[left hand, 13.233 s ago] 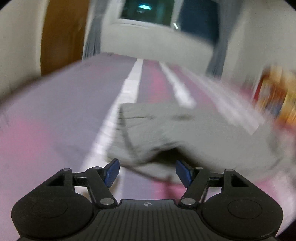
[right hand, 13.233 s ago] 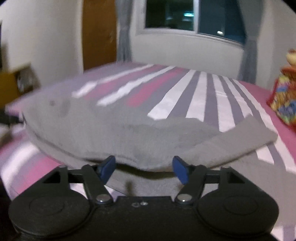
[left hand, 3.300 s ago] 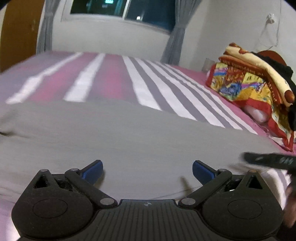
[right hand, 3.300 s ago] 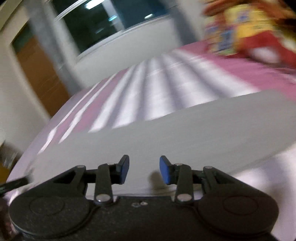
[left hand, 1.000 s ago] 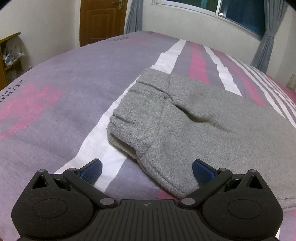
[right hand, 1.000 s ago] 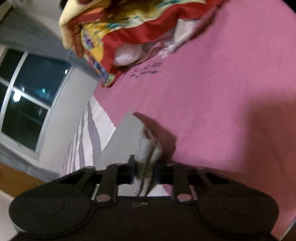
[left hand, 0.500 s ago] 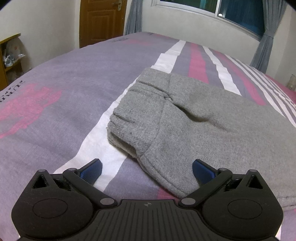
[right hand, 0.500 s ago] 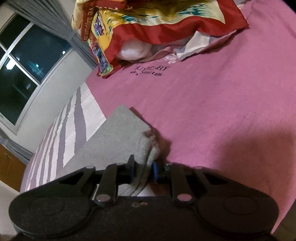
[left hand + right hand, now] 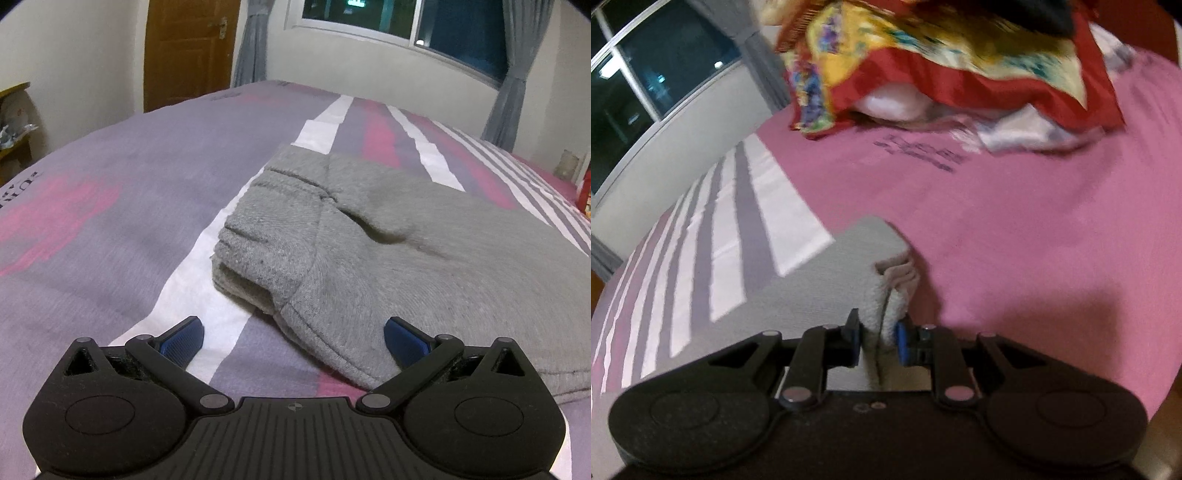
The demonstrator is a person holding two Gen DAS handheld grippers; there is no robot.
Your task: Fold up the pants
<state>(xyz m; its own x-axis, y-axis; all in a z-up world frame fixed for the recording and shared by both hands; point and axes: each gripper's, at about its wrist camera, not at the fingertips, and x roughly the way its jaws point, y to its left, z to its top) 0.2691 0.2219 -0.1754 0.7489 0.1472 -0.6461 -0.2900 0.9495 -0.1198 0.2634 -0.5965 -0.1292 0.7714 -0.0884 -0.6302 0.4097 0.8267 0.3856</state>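
The grey pants (image 9: 388, 251) lie folded lengthwise on the striped bed, waistband end toward the left wrist view. My left gripper (image 9: 293, 338) is open and empty, low over the sheet just in front of the waistband corner. In the right wrist view the leg-cuff end of the pants (image 9: 857, 266) lies on the pink part of the sheet. My right gripper (image 9: 877, 338) is shut on the stacked cuff edges, whose layers bulge out between the blue pads.
The bed sheet (image 9: 110, 192) has purple, pink and white stripes. A bright red and yellow blanket over pillows (image 9: 942, 59) is heaped at the bed's head. A wooden door (image 9: 188, 48), a window (image 9: 406, 22) and grey curtains stand behind.
The right gripper has stayed shut on the cuffs and tilted, so the blanket pile fills more of its view. The left gripper has risen slightly and remains open by the waistband.
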